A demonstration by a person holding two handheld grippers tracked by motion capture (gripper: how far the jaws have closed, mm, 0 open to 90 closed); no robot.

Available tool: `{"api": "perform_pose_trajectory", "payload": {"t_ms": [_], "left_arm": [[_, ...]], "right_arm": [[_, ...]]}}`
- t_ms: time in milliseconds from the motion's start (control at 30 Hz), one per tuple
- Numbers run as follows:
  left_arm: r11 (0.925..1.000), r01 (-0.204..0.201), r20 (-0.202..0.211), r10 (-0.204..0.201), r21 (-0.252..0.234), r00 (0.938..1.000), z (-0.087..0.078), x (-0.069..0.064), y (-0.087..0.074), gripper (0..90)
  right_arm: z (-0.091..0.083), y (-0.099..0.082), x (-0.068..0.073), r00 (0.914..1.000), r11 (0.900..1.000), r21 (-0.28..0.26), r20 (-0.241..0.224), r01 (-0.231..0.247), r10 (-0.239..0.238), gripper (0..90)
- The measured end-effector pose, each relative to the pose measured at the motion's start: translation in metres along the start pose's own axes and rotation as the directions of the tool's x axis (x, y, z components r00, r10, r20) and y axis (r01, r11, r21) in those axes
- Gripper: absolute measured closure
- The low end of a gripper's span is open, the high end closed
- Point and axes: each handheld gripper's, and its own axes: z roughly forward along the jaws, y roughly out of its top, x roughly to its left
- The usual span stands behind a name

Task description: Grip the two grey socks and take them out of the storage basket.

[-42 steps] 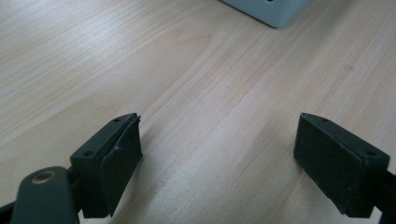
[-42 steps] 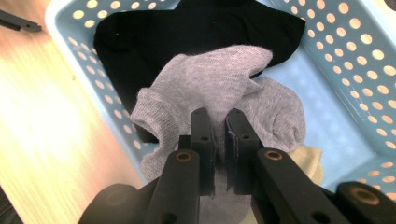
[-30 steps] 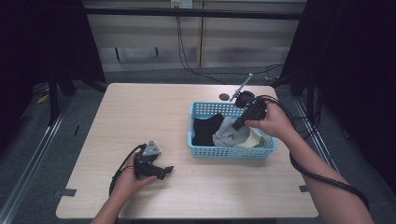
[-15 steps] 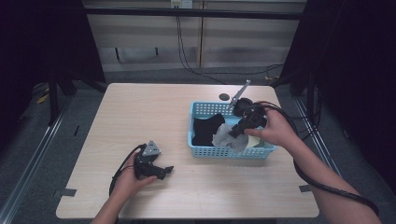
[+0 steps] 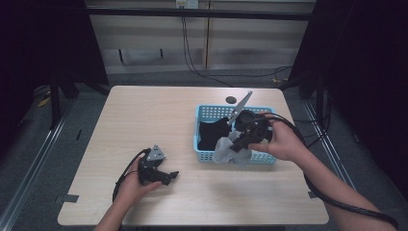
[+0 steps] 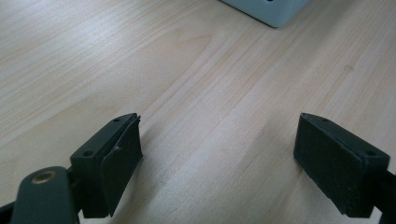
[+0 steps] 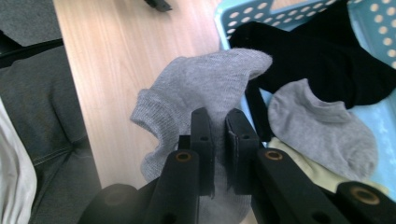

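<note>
One grey sock (image 7: 205, 88), pinched crosswise, hanging

Between the left gripper's (image 6: 219, 163) spread jaws lay bare wooden surface (image 6: 196, 84), open well ahead until the basket (image 6: 268, 9) corner. Around the right gripper's (image 7: 219, 135) pinched jaws, the grey sock (image 7: 201, 88) draped over the basket rim, black clothing (image 7: 322, 60) crowding beyond.

Even overhead light is brightening the table (image 5: 144, 120) while its surroundings are sinking into darkness; both gripper views are blurring softly at their near edges.
</note>
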Motion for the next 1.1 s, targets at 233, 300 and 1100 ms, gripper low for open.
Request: {"api": "perform_pose_trajectory", "payload": {"t_ms": [233, 300, 1100], "left_arm": [[1.0, -0.006, 0.001, 0.006, 0.007, 1.0, 0.0, 0.0, 0.0, 14.5], [1.0, -0.006, 0.001, 0.006, 0.007, 1.0, 0.0, 0.0, 0.0, 14.5], [0.9999, -0.012, 0.0, 0.012, 0.008, 0.9999, -0.001, 0.001, 0.0, 14.5]], "right_arm": [[0.017, -0.002, 0.011, 0.999, 0.9997, 0.001, -0.037, 0.026, -0.026, 83.2], [0.019, -0.002, 0.011, 0.9986, 0.9994, 0.003, -0.041, 0.035, -0.035, 83.3], [0.079, -0.003, 0.017, 0.9926, 0.9961, 0.069, -0.112, 0.054, -0.046, 82.8]]}}
